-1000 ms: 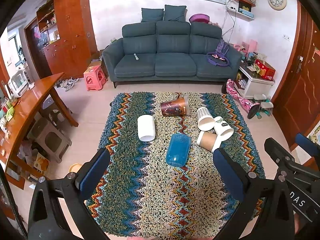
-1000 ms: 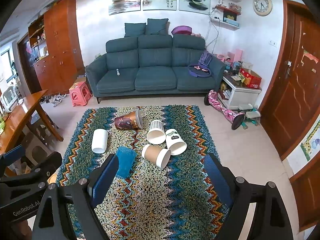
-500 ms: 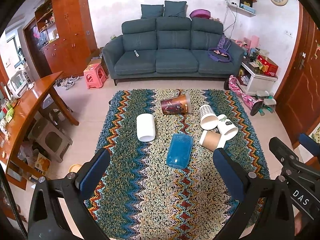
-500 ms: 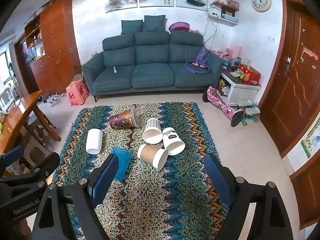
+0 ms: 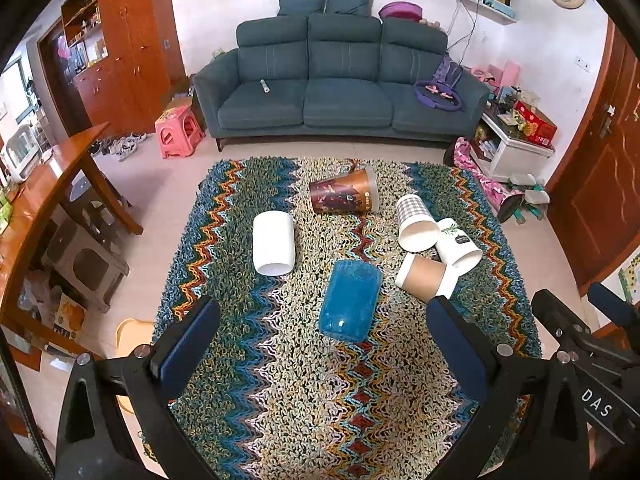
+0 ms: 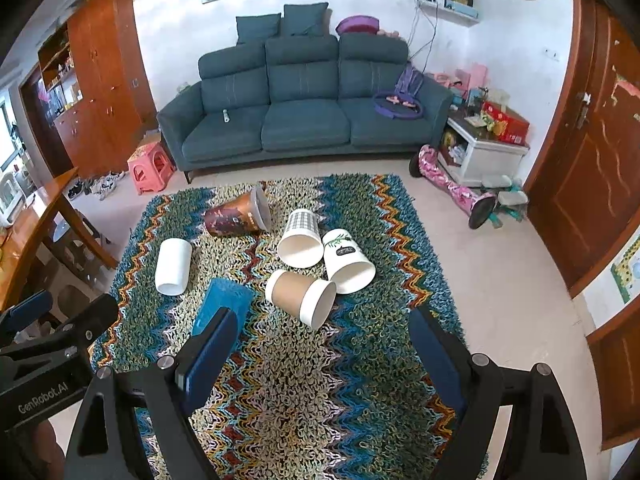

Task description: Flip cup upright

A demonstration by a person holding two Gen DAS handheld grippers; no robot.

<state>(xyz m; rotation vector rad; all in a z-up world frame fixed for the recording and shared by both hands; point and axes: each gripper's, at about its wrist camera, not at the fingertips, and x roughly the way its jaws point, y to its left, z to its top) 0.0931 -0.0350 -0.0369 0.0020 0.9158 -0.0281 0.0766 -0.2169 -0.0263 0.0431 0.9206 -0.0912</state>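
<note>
Blue tumbler [image 5: 350,300]: lies on its side near the middle of the rug [image 5: 280,400], mouth toward the sofa-side edge, base toward the cameras; touches no other cup.
White cup [image 5: 273,243]: on its side toward the rug's left edge, well apart from the others.
Dark printed cup [image 5: 344,196]: on its side nearest the rug's far edge, rim pointing right.
Checked cup [image 5: 414,222]: tipped over toward the rug's right edge, open mouth facing the cameras.
Leaf-print cup [image 5: 458,242]: on its side, touching the checked cup.
Brown sleeved cup [image 5: 426,278]: on its side just beside the leaf-print cup, nearest the right gripper.
Left gripper [image 5: 320,344]: jaws spread wide, nothing between them, above the rug's near edge, facing the blue tumbler.
Right gripper [image 6: 324,354]: jaws spread wide, holding nothing, above the near edge, facing the brown sleeved cup [image 6: 301,298].
Sofa [image 5: 340,88]: beyond the rug's far edge, against the wall.
</note>
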